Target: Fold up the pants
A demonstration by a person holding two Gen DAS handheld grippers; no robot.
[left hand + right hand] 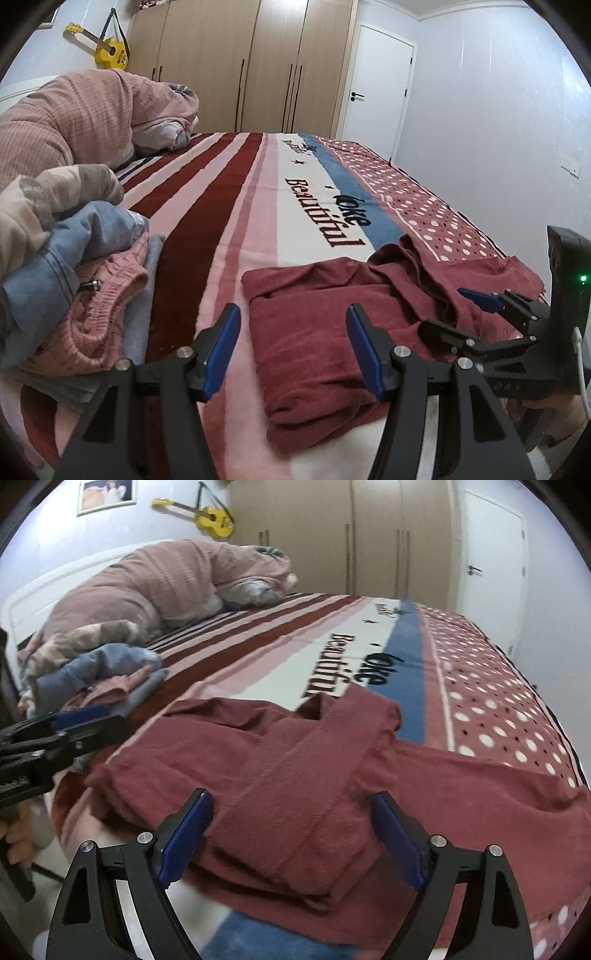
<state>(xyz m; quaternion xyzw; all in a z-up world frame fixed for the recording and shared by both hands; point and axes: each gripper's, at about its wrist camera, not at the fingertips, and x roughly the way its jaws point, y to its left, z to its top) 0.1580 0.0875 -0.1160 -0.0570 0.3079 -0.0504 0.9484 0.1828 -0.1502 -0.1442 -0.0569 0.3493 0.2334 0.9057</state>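
- A heap of other clothes (pixel 74 280) sits toward the bed's left edge — blue denim, a pink ribbed knit, something pale grey — just beside my left gripper (pixel 291 347), well apart from the right one.
- Behind it a bunched pink quilt (pixel 74 118) fills the far left corner by the headboard.
- One pair of maroon pants (pixel 332 332), soft and fuzzy, lies partly folded at the near edge of the striped, dotted blanket (pixel 229 206); a rumpled section rises at its far side.
- My left gripper hovers released — two blue pads spread, nothing between.
- My right gripper (pixel 291 830) is spread too, fingers straddling the pants' thick folded edge without clamping it.
- On the far wall: one yellow guitar (pixel 210 515).
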